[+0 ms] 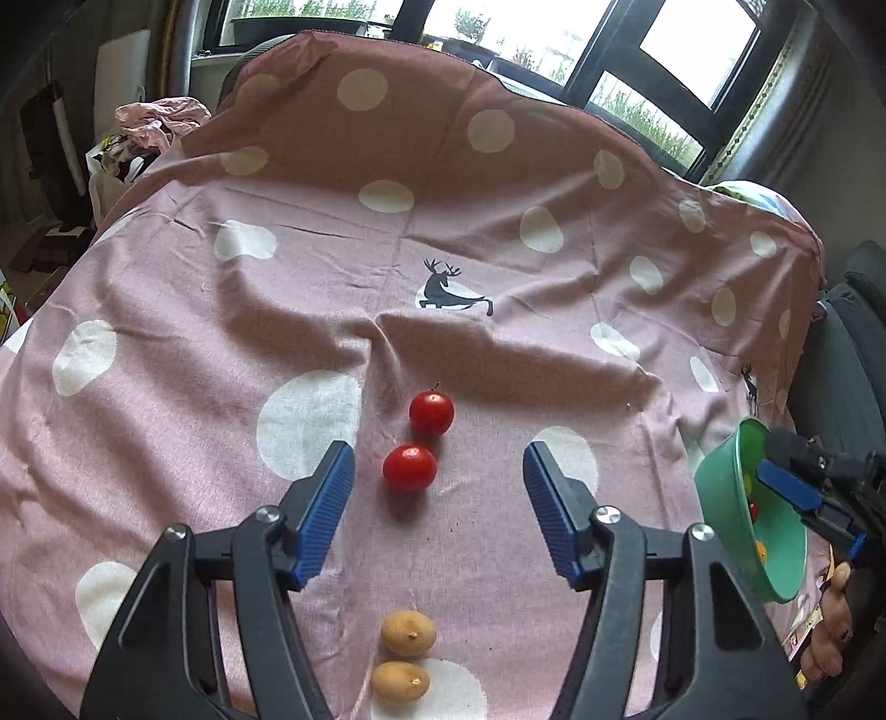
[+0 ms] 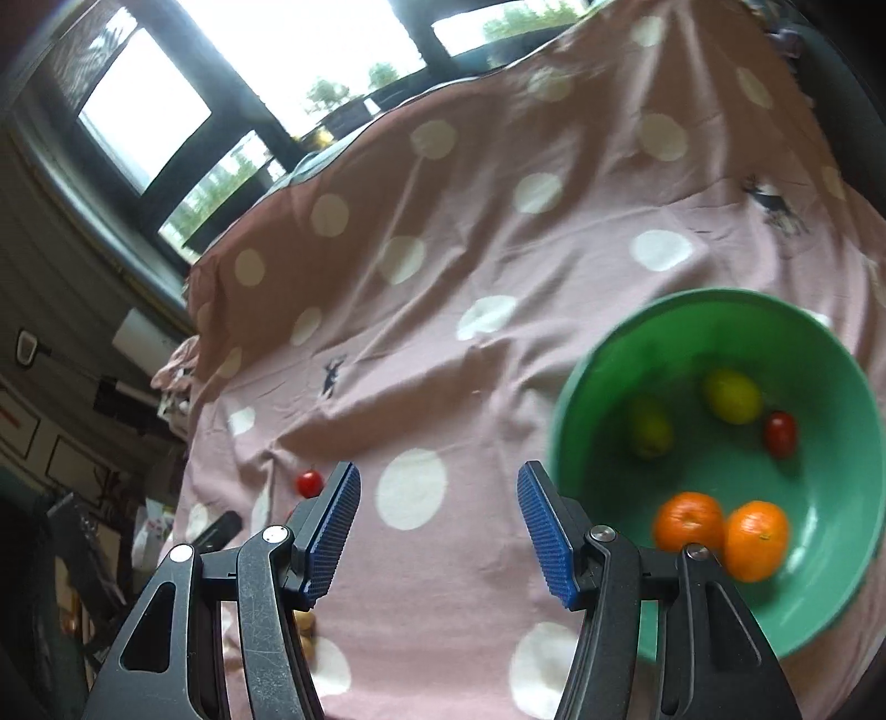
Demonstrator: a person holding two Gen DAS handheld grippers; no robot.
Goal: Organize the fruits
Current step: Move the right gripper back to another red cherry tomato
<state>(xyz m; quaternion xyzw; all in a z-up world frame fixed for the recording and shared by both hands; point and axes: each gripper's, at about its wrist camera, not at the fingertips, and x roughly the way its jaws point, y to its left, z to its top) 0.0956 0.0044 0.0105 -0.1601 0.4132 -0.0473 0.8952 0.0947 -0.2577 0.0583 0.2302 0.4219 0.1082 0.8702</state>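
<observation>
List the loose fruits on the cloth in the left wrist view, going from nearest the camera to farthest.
Nearest tan fruit → second tan fruit → near red tomato, between the open left gripper's fingers but untouched → far red tomato, the one with its stem showing.

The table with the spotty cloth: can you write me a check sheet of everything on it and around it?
Surface: pink polka-dot cloth, wrinkled, with deer prints.
Job's things: two red fruits and two tan fruits lie on the cloth; green bowl holds two oranges, two yellow-green fruits and one small red fruit.
Clutter: crumpled fabric beyond the cloth's far left corner.
Grippers: left gripper open, empty; right gripper open, empty.
Cables: nothing seen.
Surroundings: windows behind.
</observation>
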